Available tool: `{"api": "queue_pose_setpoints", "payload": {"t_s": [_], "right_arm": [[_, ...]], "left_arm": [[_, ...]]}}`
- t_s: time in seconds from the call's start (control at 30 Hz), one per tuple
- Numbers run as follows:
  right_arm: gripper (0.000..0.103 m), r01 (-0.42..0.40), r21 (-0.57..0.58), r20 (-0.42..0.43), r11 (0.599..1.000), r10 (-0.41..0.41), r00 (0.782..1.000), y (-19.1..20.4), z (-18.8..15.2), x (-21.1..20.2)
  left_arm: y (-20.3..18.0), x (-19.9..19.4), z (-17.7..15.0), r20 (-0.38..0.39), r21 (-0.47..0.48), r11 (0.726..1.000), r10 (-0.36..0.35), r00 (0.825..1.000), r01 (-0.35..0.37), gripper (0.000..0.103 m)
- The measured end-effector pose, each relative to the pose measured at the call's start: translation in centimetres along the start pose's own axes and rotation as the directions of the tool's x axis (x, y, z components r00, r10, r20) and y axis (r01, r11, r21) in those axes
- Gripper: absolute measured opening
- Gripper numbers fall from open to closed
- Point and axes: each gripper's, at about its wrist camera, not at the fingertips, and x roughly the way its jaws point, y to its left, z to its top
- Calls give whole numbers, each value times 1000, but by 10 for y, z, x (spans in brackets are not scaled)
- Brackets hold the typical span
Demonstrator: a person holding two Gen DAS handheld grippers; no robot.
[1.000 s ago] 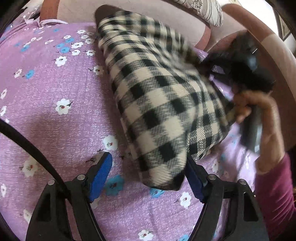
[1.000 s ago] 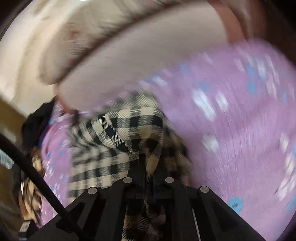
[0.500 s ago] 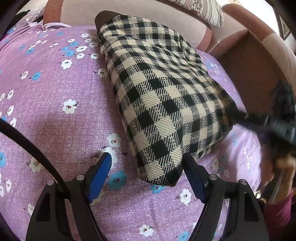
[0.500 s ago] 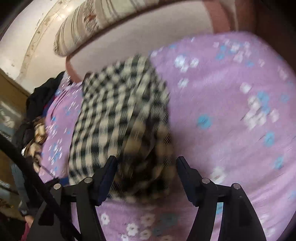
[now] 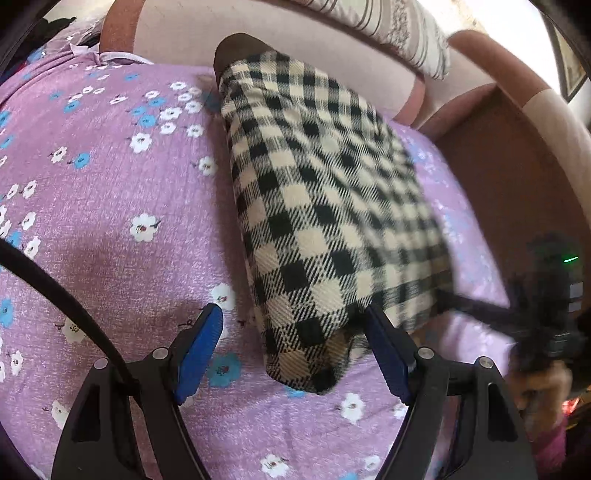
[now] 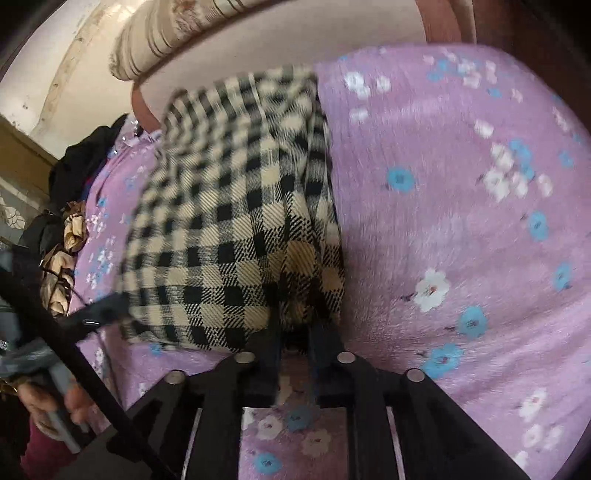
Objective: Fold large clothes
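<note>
A black-and-cream checked garment (image 5: pixel 325 206) lies folded in a long thick bundle on the purple flowered bedsheet (image 5: pixel 110 221). My left gripper (image 5: pixel 295 347) is open, its blue pads either side of the bundle's near corner. In the right wrist view the garment (image 6: pixel 236 221) fills the middle. My right gripper (image 6: pixel 295 325) is shut on the garment's near right corner. It shows blurred at the garment's right edge in the left wrist view (image 5: pixel 480 306).
A pink padded headboard (image 5: pixel 295 48) with a striped pillow (image 5: pixel 388 33) runs behind the bed. A brown side panel (image 5: pixel 517 166) stands at the right. A pile of dark clothes (image 6: pixel 70 192) lies at the bed's far left in the right wrist view.
My right gripper was open around the garment's near end and has shut on its corner. My left gripper stays open and has moved a little closer to the bundle.
</note>
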Motion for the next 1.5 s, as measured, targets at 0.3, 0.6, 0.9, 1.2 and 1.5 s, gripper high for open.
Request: {"api": "queue_pose_setpoints", "payload": {"t_s": [0.3, 0.6, 0.9, 1.2, 1.5], "right_arm": [[63, 41, -93, 211, 995, -21, 977, 52, 53, -16], [55, 170, -56, 197, 984, -156, 968, 34, 78, 65], [62, 101, 7, 210, 995, -100, 973, 33, 81, 38], [62, 69, -97, 282, 993, -39, 959, 70, 114, 32], [61, 220, -115, 216, 969, -191, 958, 54, 150, 86]], "left_arm": [[-13, 11, 4, 22, 34, 998, 55, 998, -56, 77], [-21, 28, 3, -2, 68, 995, 73, 997, -73, 78], [-22, 22, 2, 23, 59, 995, 85, 996, -86, 79], [-25, 5, 23, 88, 47, 992, 114, 990, -118, 79], [-18, 31, 39, 71, 27, 992, 119, 990, -122, 84]]}}
